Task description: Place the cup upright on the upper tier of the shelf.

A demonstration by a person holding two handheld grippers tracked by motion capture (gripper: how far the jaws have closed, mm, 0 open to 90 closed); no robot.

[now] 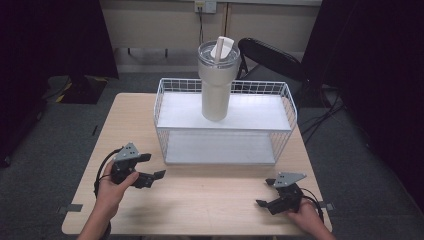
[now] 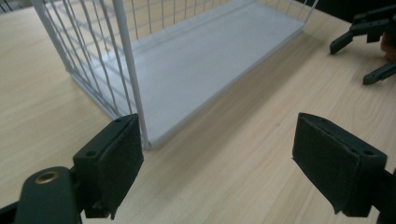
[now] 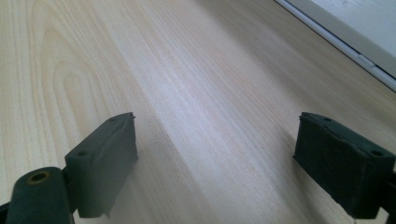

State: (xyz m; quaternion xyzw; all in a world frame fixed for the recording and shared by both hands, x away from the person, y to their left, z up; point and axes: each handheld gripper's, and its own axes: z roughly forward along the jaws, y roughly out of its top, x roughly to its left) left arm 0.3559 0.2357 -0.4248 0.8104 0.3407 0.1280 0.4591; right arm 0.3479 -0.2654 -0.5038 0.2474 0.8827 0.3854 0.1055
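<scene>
Tumbler (image 1: 216, 82) upright on top shelf of rack (image 1: 287, 131), toward desk's far edge; tall, pale, lidded, straw up; looks top-heavy; sideways knock or off-centre squeeze could tip it; left gripper (image 1: 154, 166) near front-left, right gripper (image 1: 266, 192) front-right; both gaping, empty.

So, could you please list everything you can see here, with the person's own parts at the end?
tumbler: one, pale cream with a clear lid and a straw, upright on the rack's top shelf.
wire rack: one, white, two shelves, at the table's far middle.
table: one, light wood, under everything.
chair: one, black, behind the table.
wall socket: one, pale, on the back wall, with a cable plugged in.
left gripper: one, black with a grey plate, open, over the table's near left.
right gripper: one, black with a grey plate, open, near right.
</scene>
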